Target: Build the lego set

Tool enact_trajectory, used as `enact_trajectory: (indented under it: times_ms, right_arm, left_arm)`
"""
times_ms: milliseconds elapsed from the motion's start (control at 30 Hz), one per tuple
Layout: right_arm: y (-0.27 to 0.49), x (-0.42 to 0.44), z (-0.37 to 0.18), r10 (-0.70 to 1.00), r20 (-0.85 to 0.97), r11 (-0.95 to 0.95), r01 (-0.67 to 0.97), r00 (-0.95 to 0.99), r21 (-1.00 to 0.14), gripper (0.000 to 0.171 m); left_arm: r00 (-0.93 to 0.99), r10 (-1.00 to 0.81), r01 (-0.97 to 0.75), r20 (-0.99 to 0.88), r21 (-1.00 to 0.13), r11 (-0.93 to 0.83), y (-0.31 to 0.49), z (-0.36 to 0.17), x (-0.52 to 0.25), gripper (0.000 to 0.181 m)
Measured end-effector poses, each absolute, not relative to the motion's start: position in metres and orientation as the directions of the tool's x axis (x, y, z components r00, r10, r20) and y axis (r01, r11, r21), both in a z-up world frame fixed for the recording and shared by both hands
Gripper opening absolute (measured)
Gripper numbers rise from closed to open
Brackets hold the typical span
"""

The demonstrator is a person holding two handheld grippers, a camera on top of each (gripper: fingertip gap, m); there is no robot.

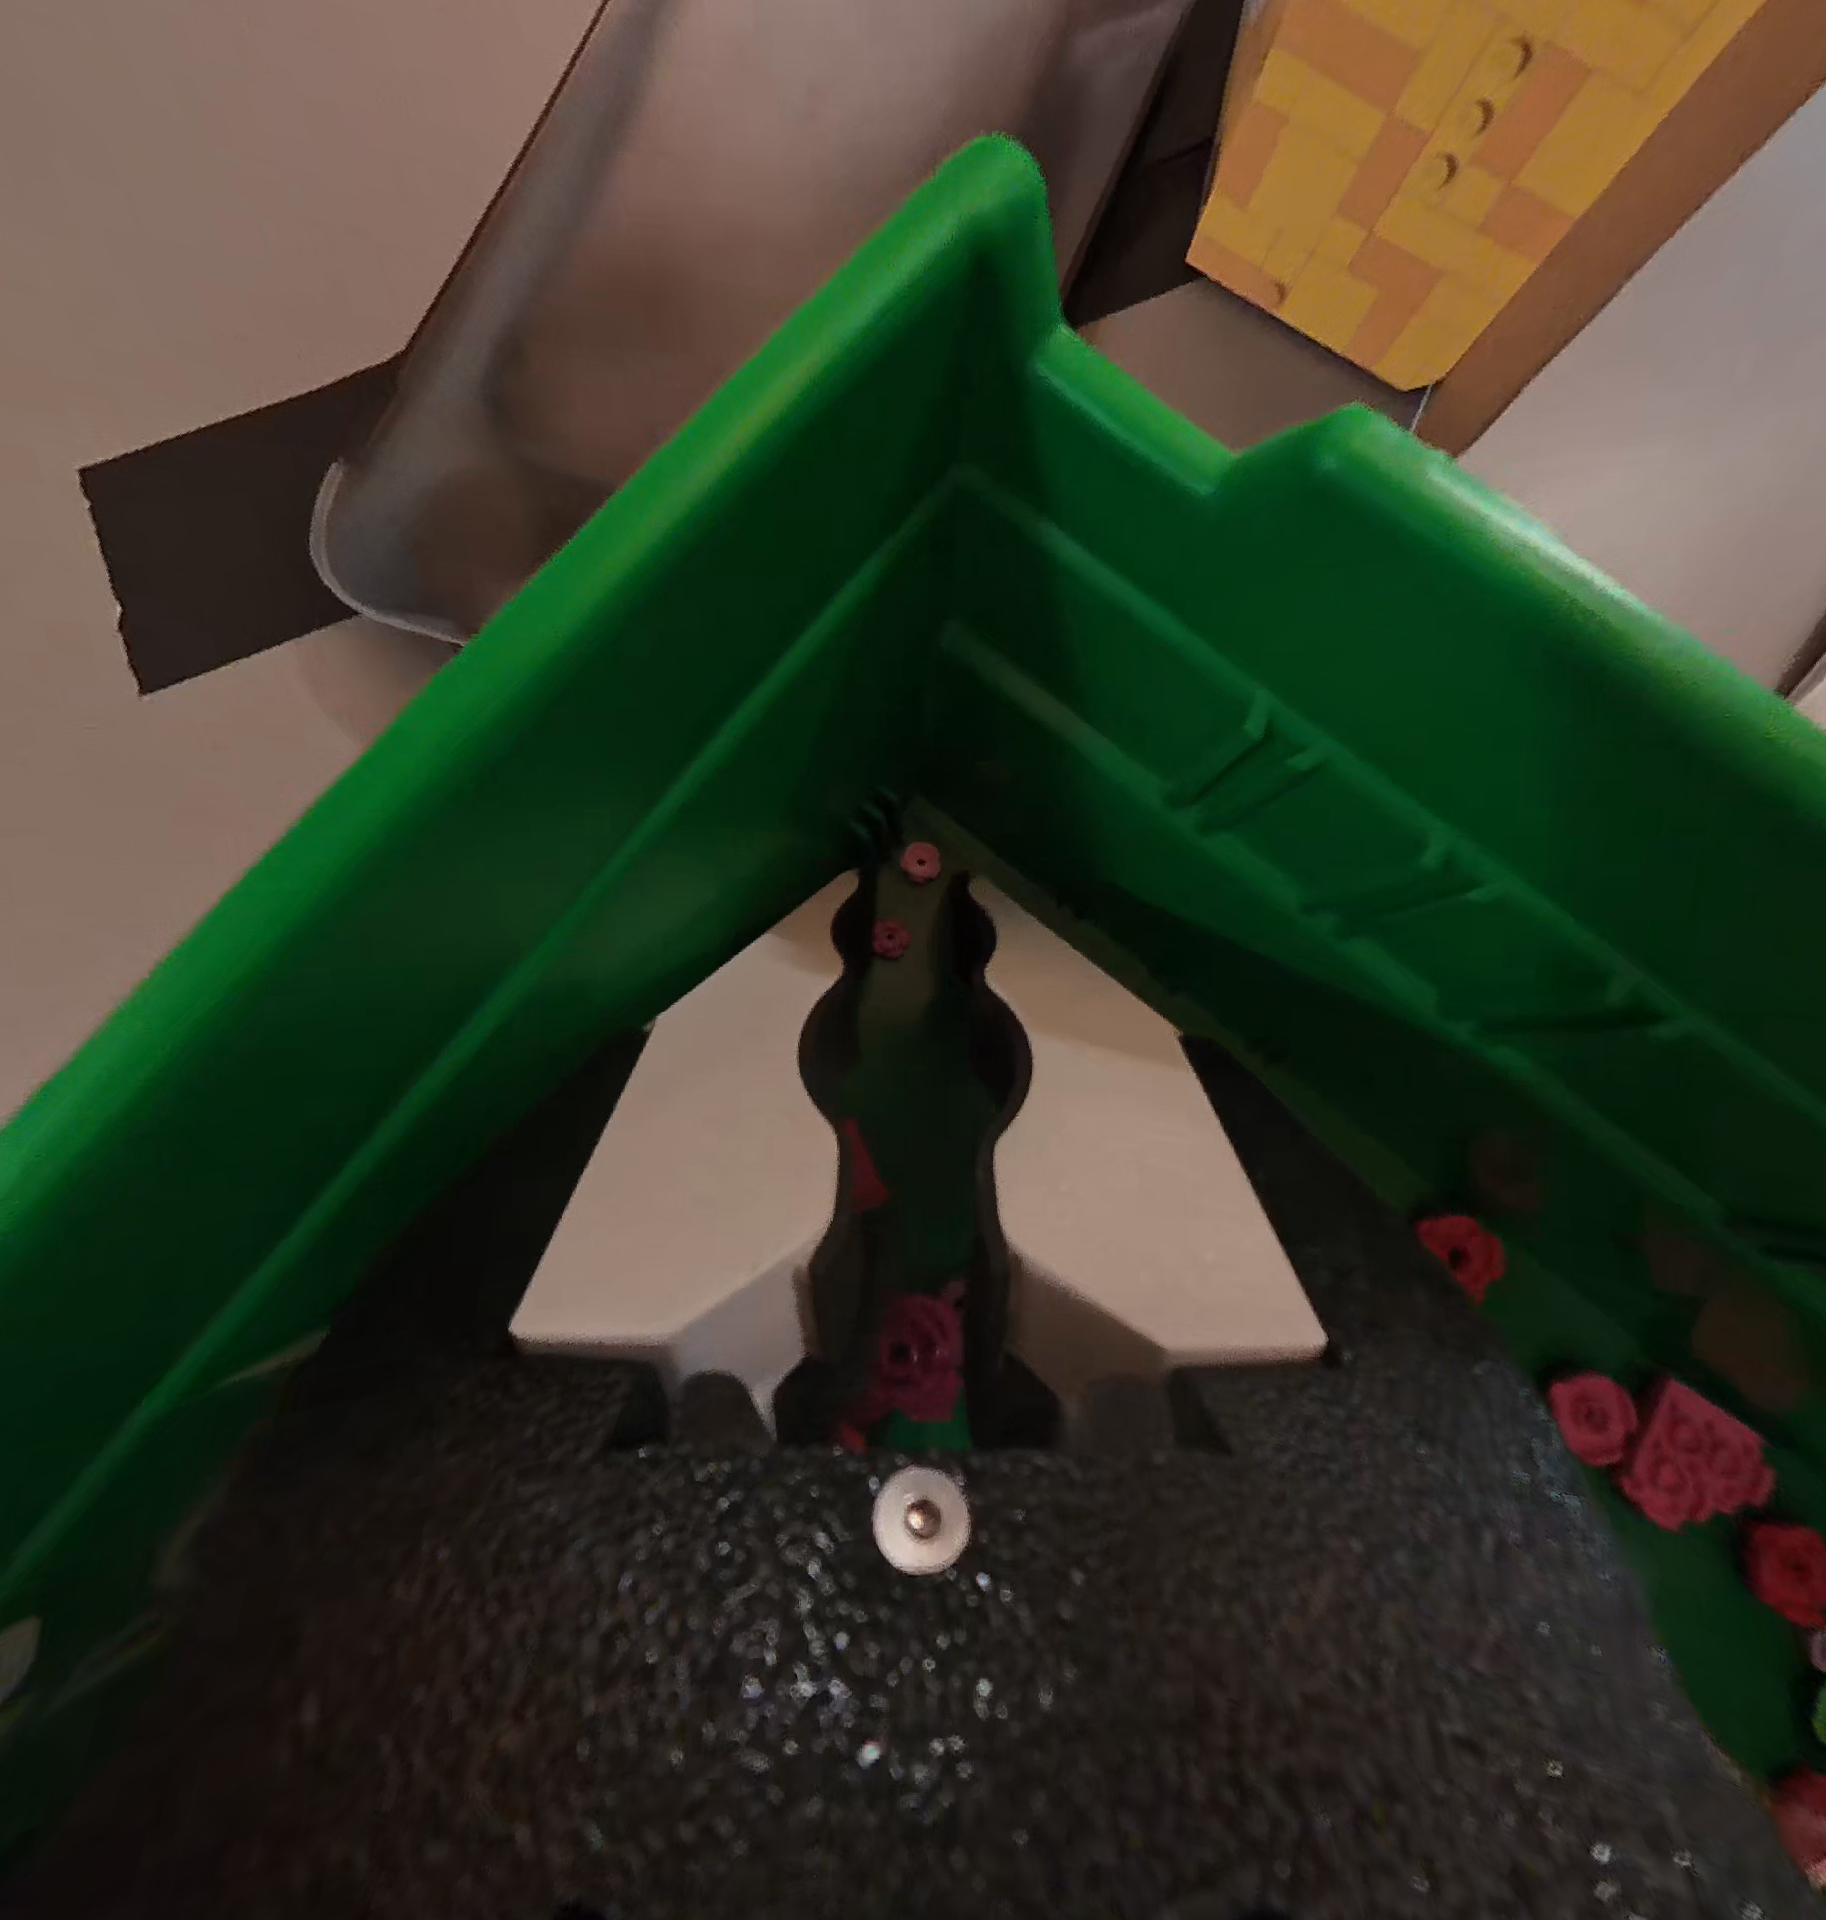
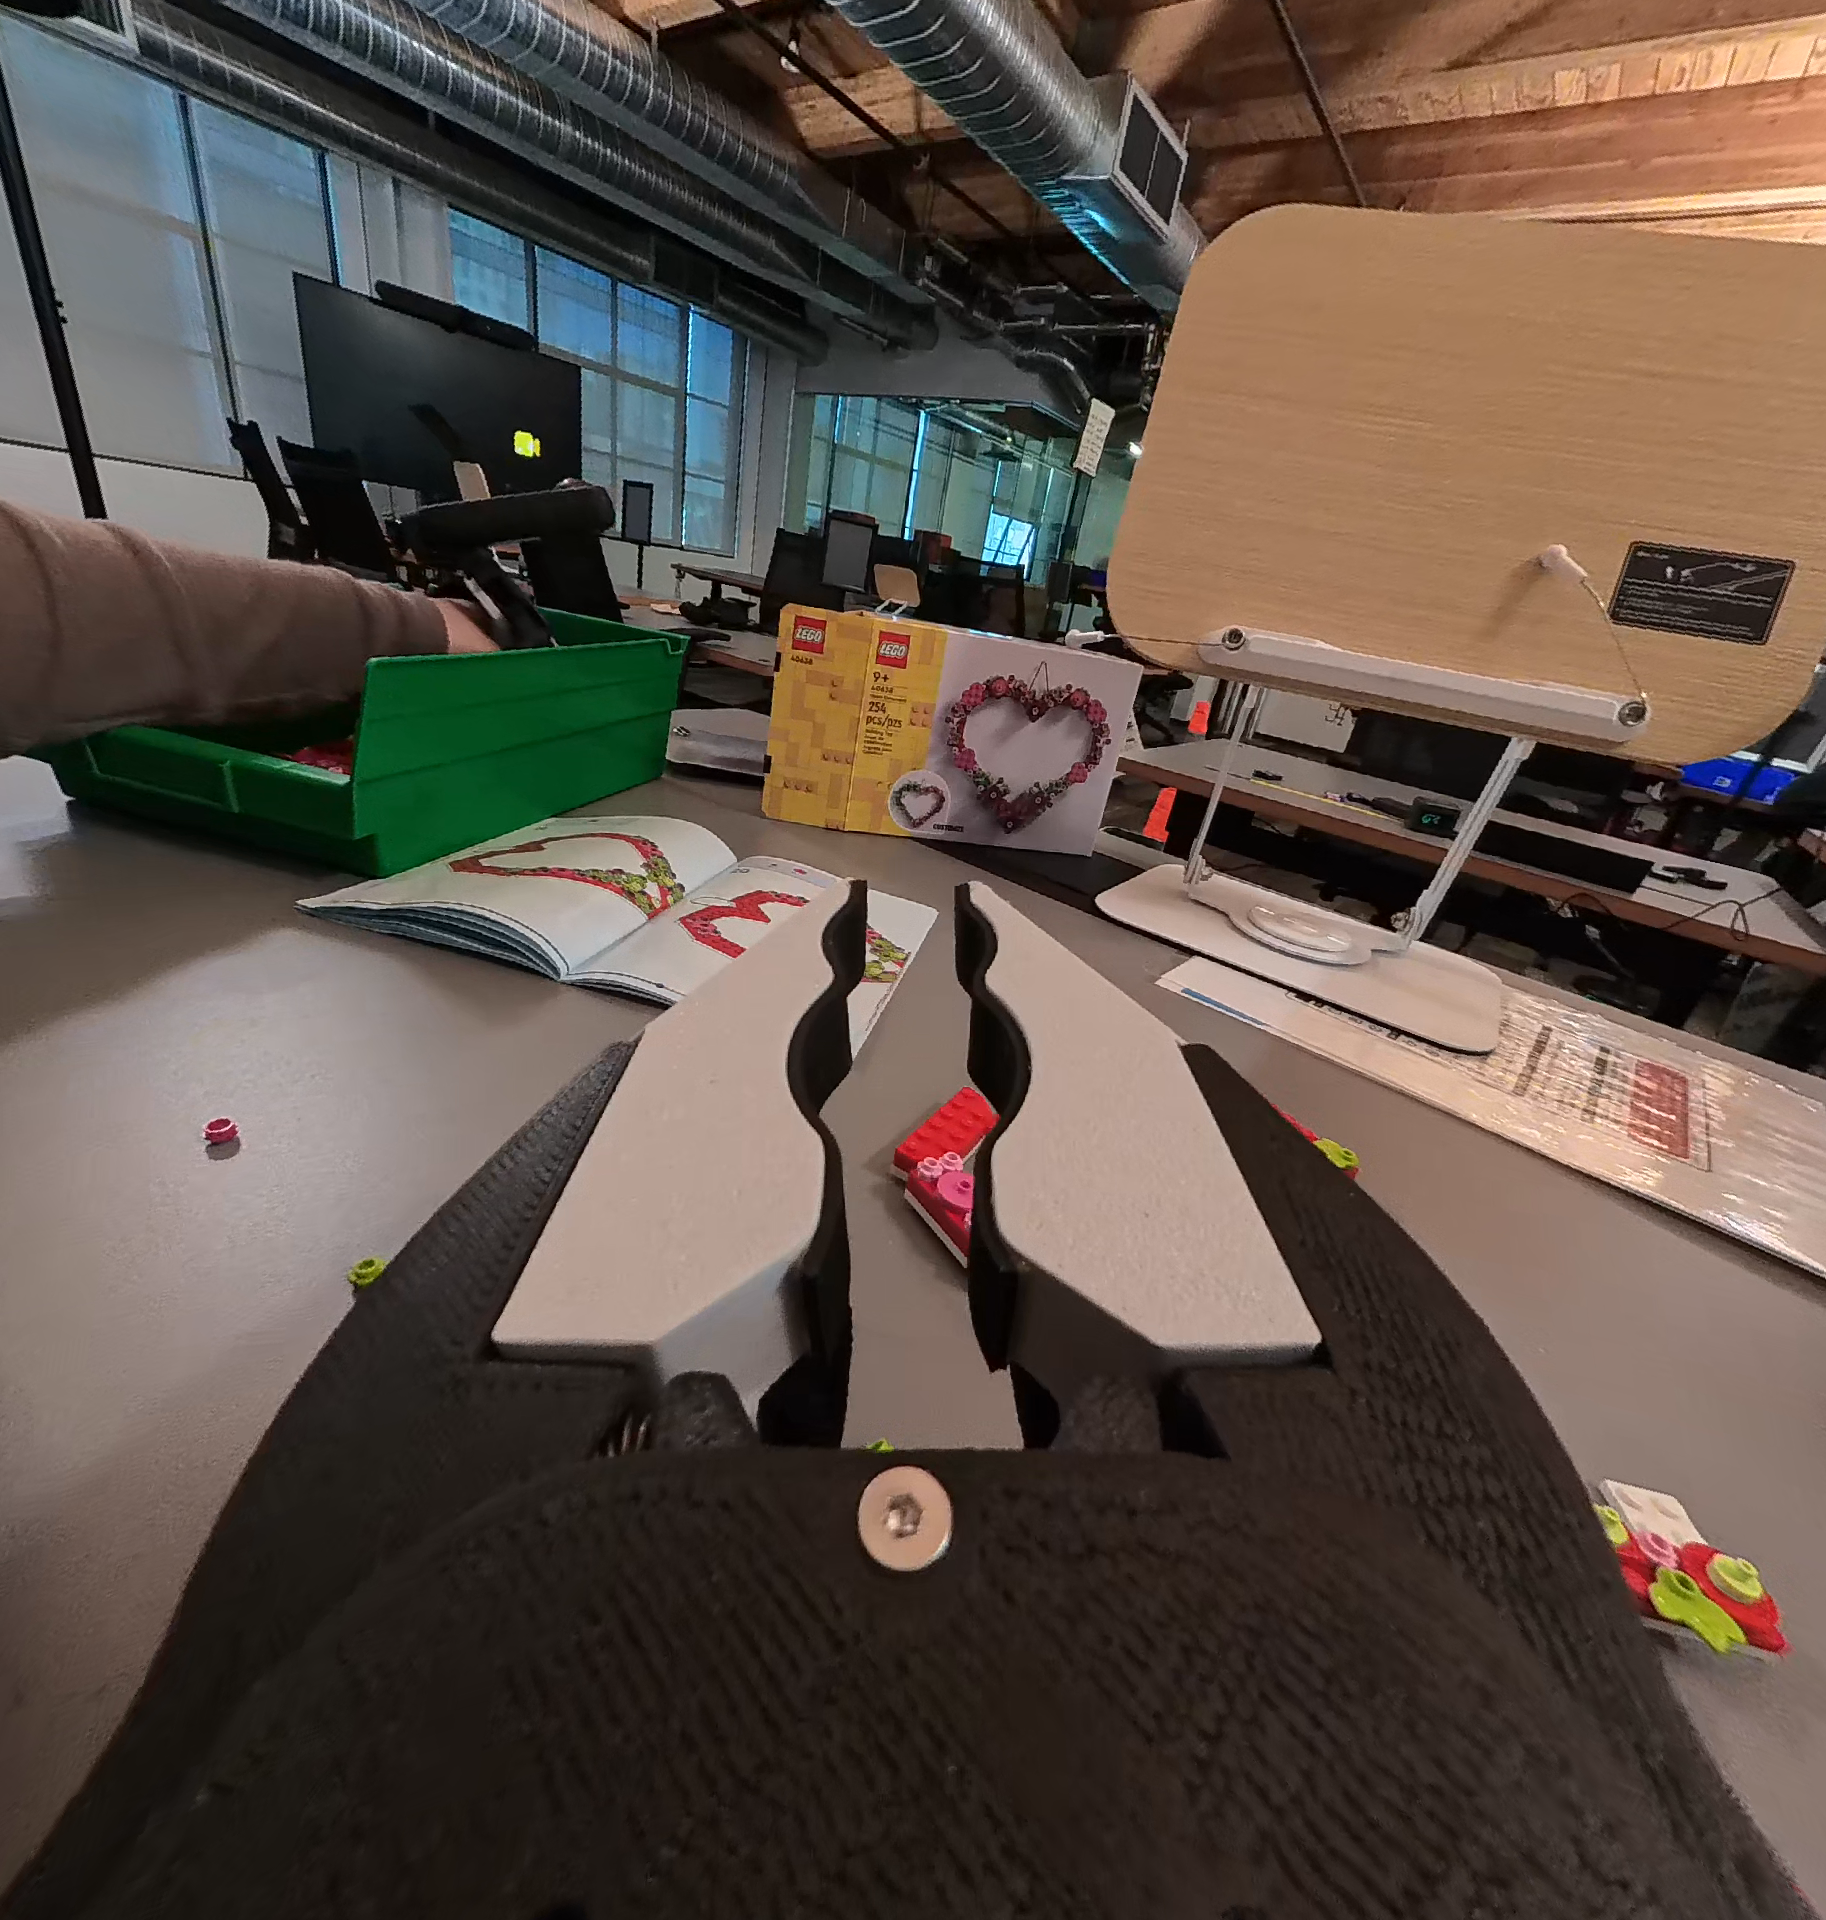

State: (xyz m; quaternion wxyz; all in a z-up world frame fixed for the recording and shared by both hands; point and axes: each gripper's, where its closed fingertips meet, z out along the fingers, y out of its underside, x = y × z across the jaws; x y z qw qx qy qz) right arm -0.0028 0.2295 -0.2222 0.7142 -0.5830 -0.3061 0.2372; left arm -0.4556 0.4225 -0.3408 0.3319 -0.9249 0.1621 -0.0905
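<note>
Lego pieces: small dark-red flowers [image 1: 1690,1452] loose inside the green bin [image 1: 680,644], two studs [image 1: 904,900] at its far corner. I judge them light, rigid, slippery; I'd pinch across the sides. My left gripper [image 1: 904,894] is slightly parted over that corner, empty; my right gripper [image 2: 909,894], well apart from the bin, also parted, empty.

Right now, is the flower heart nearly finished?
Not nearly. Done: a small red plate piece with lime flowers lies on the grey table. In hand: the left gripper reaches into the green plastic bin of loose flowers; the right gripper holds nothing. Most is left.
</note>
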Motion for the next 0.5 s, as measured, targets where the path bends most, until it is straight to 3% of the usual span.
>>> enact_trajectory:
  times_ms: [200, 500]
  right_arm:
    - [0.2288, -0.0043, -0.2225, 0.699, 0.165, 0.21, 0.022, 0.696, -0.978, 0.015]
    - [0.2286, -0.0053, -0.2231, 0.701, 0.167, 0.209, 0.024, 0.693, -0.978, 0.015]
  left_arm:
    - [0.94, -0.333, -0.199, 0.077, -0.668, -0.717, 0.423, -0.3403, -0.4547, 0.013]
    - [0.919, -0.392, -0.321, -0.047, -0.667, -0.673, 0.4229, -0.3411, -0.4533, 0.014]
